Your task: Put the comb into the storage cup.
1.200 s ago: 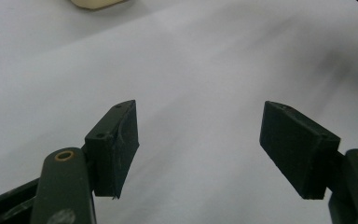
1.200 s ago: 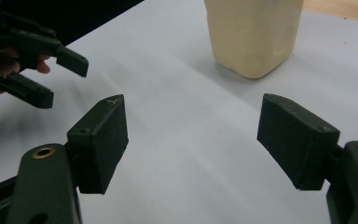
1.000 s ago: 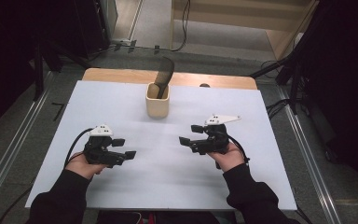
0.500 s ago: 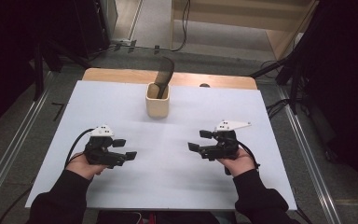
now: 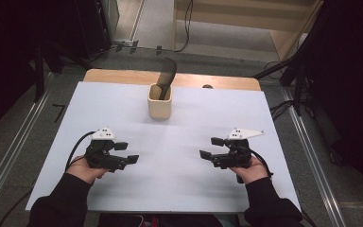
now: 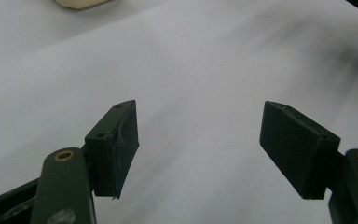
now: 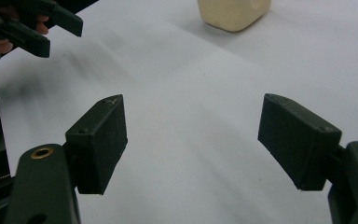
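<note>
Left tool (image 5: 125, 152) empty; comb (image 5: 166, 78) upright in cup (image 5: 160, 107)

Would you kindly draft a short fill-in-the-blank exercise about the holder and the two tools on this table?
1. The cream holder contains a dark ____.
2. Both the left tool and the right tool have jaws that are ____.
3. The white table has the holder near its ____ edge.

Missing words: comb; open; far

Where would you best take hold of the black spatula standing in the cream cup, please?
Grip the black spatula on its broad upper end, which leans out above the rim of the cream cup, coming from above. That end is the exposed part; its lower part sits inside the cup. Either open hand-held gripper would probably suit.
</note>
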The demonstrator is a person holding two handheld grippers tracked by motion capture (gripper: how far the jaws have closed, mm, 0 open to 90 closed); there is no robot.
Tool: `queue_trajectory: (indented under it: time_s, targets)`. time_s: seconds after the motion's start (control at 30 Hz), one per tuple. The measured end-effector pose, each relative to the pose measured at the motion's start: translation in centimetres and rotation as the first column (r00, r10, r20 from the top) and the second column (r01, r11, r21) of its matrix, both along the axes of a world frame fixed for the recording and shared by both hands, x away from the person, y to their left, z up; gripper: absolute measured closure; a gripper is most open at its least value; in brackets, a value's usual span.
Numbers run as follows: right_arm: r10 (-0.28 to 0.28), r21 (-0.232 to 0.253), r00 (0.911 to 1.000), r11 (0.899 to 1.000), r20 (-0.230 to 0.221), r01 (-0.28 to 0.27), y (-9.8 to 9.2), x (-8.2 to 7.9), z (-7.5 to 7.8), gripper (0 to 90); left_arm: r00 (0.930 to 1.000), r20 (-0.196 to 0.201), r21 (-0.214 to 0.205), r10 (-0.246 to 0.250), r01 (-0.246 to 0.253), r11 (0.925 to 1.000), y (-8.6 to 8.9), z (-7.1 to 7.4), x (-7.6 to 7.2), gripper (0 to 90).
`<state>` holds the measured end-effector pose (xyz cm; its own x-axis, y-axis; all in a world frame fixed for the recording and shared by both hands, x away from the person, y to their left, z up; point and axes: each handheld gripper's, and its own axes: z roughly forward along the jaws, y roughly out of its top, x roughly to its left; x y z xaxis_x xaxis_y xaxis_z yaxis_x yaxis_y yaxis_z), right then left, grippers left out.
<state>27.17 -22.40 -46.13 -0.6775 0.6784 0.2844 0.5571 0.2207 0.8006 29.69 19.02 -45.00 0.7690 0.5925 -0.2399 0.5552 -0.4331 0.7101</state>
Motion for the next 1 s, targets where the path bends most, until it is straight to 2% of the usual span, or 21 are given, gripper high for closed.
queue_trajectory:
  time_s: [0.87, 1.0]
  targets:
    - [-0.044, -0.046, 0.9989, 0.998, -0.017, 0.043, -3.2, -1.4, -1.2, 21.5, 0.9999, -0.003, -0.005, -0.014, 0.014, 0.9999, 0.7, -0.1, -1.1, 28.5]
    - [-0.053, -0.039, 0.9985, 0.998, -0.017, 0.052, -3.4, -1.4, -1.2, 21.5, 0.9998, -0.002, -0.006, -0.017, 0.017, 0.9998, 0.7, -0.1, -1.1, 28.4]
